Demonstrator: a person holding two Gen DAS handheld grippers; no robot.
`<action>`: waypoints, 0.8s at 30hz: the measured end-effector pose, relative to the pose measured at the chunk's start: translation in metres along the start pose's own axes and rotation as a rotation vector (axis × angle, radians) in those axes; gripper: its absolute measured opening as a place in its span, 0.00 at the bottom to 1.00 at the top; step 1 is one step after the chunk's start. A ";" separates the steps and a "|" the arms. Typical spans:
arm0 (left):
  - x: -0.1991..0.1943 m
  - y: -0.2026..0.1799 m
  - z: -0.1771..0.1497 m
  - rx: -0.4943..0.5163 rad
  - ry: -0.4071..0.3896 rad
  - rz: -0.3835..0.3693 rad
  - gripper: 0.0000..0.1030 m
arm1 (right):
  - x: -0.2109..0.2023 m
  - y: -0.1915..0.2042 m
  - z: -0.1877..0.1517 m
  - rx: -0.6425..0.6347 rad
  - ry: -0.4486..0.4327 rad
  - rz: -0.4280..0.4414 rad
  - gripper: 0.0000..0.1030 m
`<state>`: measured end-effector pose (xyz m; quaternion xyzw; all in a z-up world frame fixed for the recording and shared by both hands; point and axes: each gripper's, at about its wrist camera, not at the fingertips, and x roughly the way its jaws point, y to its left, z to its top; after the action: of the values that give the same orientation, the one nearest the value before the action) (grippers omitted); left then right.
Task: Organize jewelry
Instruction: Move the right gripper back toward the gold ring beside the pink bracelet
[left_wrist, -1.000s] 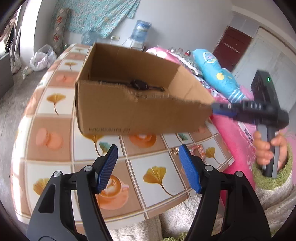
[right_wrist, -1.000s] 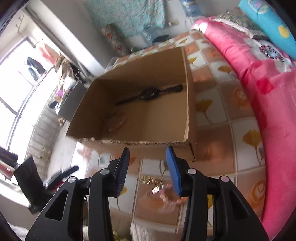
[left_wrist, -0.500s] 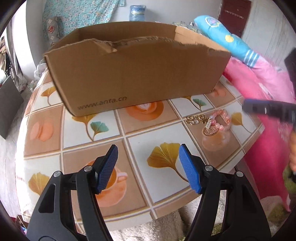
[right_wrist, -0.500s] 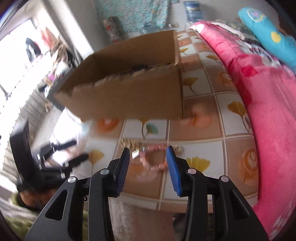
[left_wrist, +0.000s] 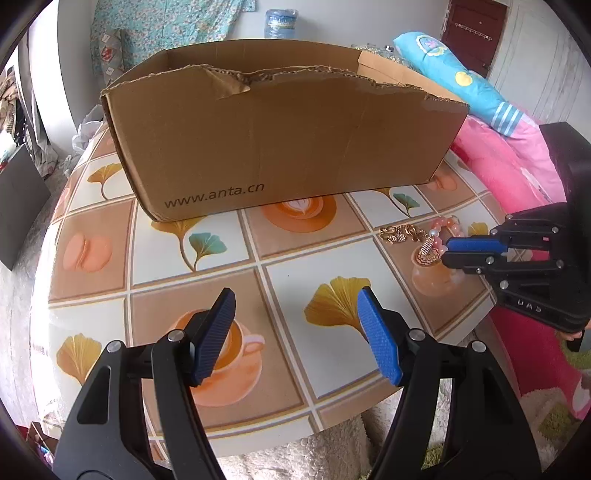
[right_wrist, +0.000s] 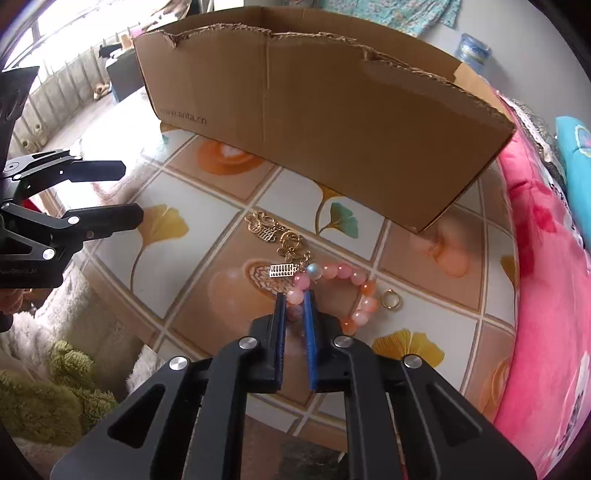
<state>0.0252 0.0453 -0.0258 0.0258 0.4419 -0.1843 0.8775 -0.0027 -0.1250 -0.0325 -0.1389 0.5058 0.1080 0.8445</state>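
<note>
three pieces left on table (right_wrist: 424, 325): bracelet (right_wrist: 347, 284), gold chain (right_wrist: 275, 236), ring (right_wrist: 390, 299), near box (right_wrist: 314, 99) | right claw (right_wrist: 295, 299) has just been closing, now pinched on bracelet beads | left claw (left_wrist: 295, 321) wide, empty | bracelet flat, loop long axis along box front | nothing boxed in view

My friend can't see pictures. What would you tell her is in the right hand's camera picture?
The right gripper, whose jaws have just been closing, pinches a pink bead bracelet on a patterned table. Gold charms and a small gold ring lie nearby, a cardboard box stands behind, and the open left gripper waits.
</note>
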 end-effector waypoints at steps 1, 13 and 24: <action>-0.001 0.001 0.000 -0.001 -0.004 -0.003 0.63 | -0.004 -0.003 0.002 0.012 -0.009 0.000 0.09; -0.001 0.010 -0.003 -0.042 -0.021 -0.077 0.63 | -0.048 -0.087 0.010 0.445 -0.164 0.155 0.09; -0.009 0.007 -0.003 -0.031 -0.037 -0.065 0.63 | -0.012 -0.141 0.011 0.677 -0.181 0.222 0.10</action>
<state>0.0207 0.0553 -0.0216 -0.0056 0.4291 -0.2064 0.8793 0.0463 -0.2538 0.0006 0.2142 0.4483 0.0375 0.8670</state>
